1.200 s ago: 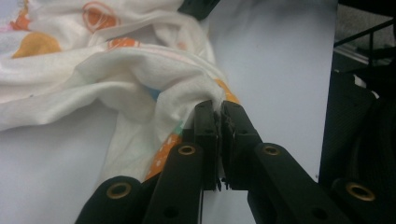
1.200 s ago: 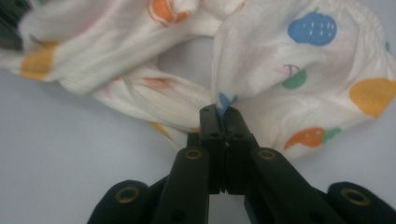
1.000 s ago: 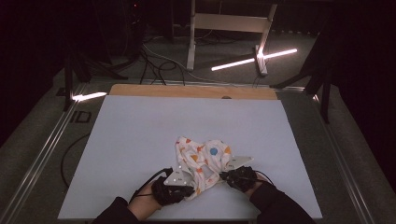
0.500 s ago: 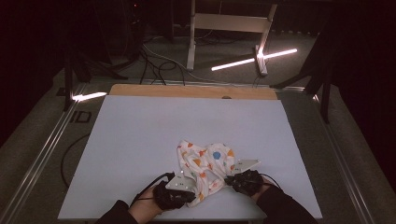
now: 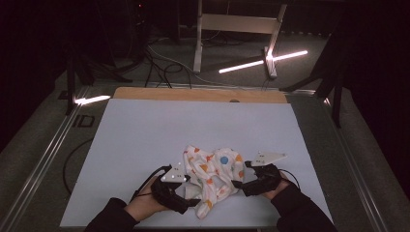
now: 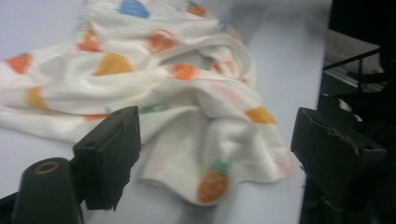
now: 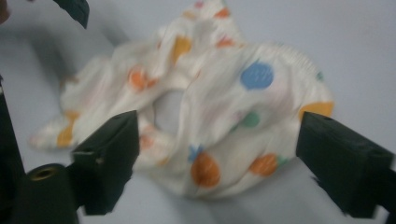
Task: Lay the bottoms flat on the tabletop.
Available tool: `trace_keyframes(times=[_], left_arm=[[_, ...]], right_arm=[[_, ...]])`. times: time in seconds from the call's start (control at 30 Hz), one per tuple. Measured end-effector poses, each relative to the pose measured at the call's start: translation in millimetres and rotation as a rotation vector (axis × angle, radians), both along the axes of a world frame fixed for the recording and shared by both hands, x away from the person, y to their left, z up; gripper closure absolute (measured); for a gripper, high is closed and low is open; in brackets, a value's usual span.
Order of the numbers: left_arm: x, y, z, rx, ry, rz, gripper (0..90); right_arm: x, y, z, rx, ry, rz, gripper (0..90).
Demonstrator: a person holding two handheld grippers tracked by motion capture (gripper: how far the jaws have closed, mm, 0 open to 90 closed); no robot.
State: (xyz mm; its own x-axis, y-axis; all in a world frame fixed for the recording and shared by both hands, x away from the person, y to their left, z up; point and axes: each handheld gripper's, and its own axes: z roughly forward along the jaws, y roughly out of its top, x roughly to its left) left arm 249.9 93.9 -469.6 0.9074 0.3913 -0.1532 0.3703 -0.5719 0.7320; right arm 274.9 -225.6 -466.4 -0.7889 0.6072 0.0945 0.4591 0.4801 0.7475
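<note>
The cloth lies crumpled on the mat, squarely between the two sets of tongs, at the edge nearest the person. The left tongs sit just to its left, the right tongs just to its right, and each points inward at the heap.

Both have just been opening, and now both stand wide with nothing pinched. In the left gripper view the cloth spreads ahead of the jaws, a loose hem with a pineapple print hanging down between them but free of either pad. In the right gripper view the bundle lies ahead and between the jaws in the same way, untouched as far as I can see.

The heap runs slantwise: its far end is off toward the middle of the mat, and its near tail comes down closer to the left tongs. So the left hand looks the nearer to a loose edge. The right faces the bulkier, rounded side, where a clean edge seems harder to find. I would guess each hand must pick a fresh hold, and the hem by the left is the easier target.
</note>
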Motion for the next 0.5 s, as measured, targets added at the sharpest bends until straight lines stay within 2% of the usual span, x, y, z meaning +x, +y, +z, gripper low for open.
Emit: trace_keyframes(times=[0.07,0.13,0.33,0.37,0.4,0.5], left_arm=[[5.9,2.0,3.3,-0.006,0.001,0.009,14.3],[12.3,3.7,5.6,0.002,-0.006,0.025,12.1],[34.5,11.9,9.2,0.032,-0.014,0.092,8.4],[37.9,13.3,9.6,0.03,-0.019,0.101,8.4],[41.5,14.8,10.1,0.035,-0.024,0.112,8.3],[52.0,18.4,11.4,0.028,-0.005,0.139,8.7]], right_arm=[[3.8,0.3,2.2,-0.001,-0.008,0.015,9.6],[9.0,0.2,3.7,0.009,-0.013,-0.022,9.6],[21.7,0.1,7.3,0.028,-0.063,-0.056,9.6],[24.1,-0.3,8.1,0.034,-0.058,-0.067,9.6],[26.0,-0.6,9.1,0.034,-0.059,-0.073,9.6],[32.6,0.0,12.1,0.012,-0.064,-0.088,9.6]])
